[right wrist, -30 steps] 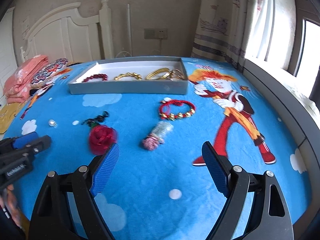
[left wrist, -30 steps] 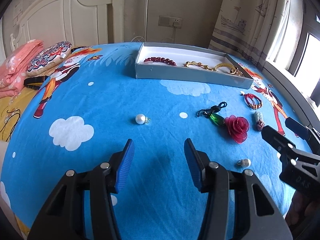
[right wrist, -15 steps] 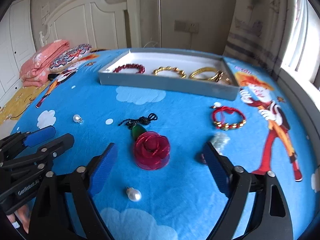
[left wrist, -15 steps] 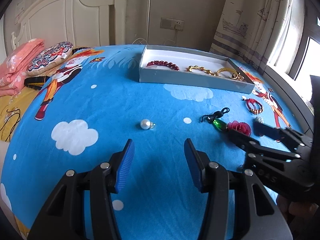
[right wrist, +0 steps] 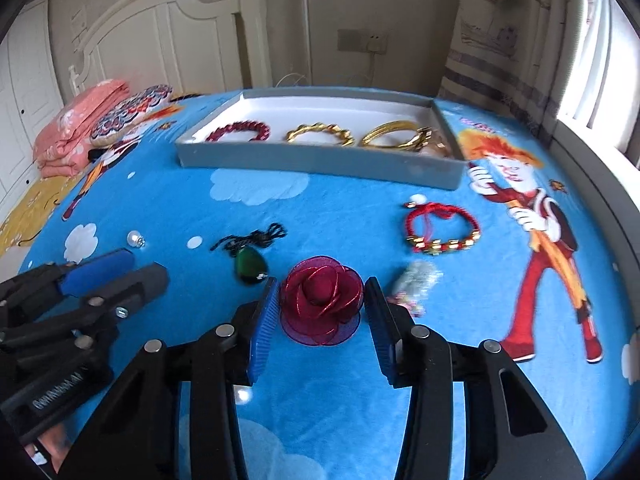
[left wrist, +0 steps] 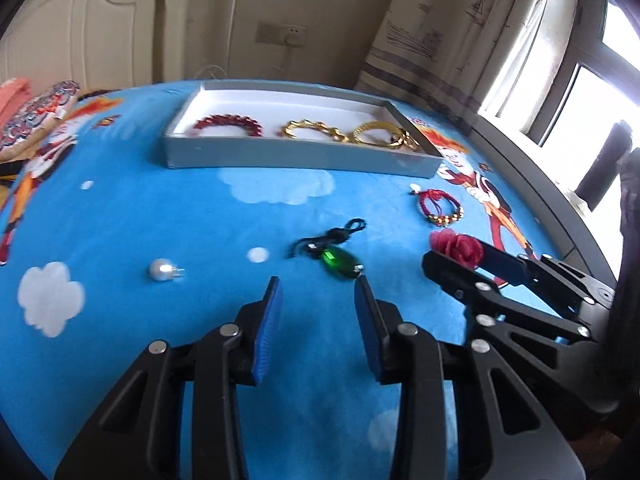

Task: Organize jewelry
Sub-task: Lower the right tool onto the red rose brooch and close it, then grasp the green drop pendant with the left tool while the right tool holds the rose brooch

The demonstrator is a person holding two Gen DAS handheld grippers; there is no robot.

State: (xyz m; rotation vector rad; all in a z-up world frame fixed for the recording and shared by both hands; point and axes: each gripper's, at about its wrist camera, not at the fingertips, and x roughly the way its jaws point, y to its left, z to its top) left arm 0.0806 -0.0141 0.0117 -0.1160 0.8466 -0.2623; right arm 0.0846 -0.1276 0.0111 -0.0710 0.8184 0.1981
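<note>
A grey tray [right wrist: 320,162] at the back of the blue bedspread holds a red bracelet [right wrist: 238,131] and gold bracelets [right wrist: 320,134]. My right gripper [right wrist: 318,300] is open, its pads on either side of a red fabric rose [right wrist: 320,304], which also shows in the left wrist view [left wrist: 458,246]. My left gripper [left wrist: 318,300] is open and empty, just short of a green pendant on a black cord [left wrist: 338,262]. A pearl [left wrist: 160,270], a red-and-gold bracelet [right wrist: 440,228] and a silvery charm [right wrist: 414,282] lie loose on the bed.
Folded pink bedding and a patterned cushion [right wrist: 128,114] lie at the far left by the white headboard. A curtain and window ledge [right wrist: 580,148] run along the right. A second pearl [right wrist: 242,394] lies beneath my right gripper.
My right gripper has moved forward around the rose and narrowed. My left gripper has swung right and forward towards the green pendant.
</note>
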